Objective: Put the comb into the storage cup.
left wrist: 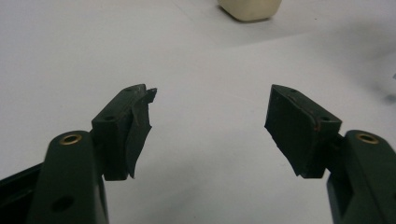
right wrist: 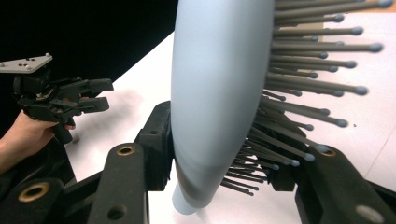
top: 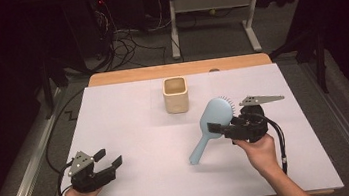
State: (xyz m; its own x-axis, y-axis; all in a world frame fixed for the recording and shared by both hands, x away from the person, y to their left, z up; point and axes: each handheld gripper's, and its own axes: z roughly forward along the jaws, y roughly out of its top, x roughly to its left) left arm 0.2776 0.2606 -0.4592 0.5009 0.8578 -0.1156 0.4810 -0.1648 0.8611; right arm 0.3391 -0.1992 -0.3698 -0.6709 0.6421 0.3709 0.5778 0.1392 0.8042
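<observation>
A light blue hairbrush is lifted off the white table sheet at the right, its handle slanting down to the left. My right gripper is shut on the lower part of the brush head. In the right gripper view the smooth back of the hairbrush lies against one jaw and the bristles press toward the other, with my right gripper clamped around it. My left gripper stands open at the near left, low over the sheet, with nothing between its jaws. The left gripper faces bare white sheet.
A cream square cup stands upright at the back centre of the sheet; the cup's base is at the top of the left gripper view. The wooden table edge runs behind it. The left gripper appears far off in the right gripper view.
</observation>
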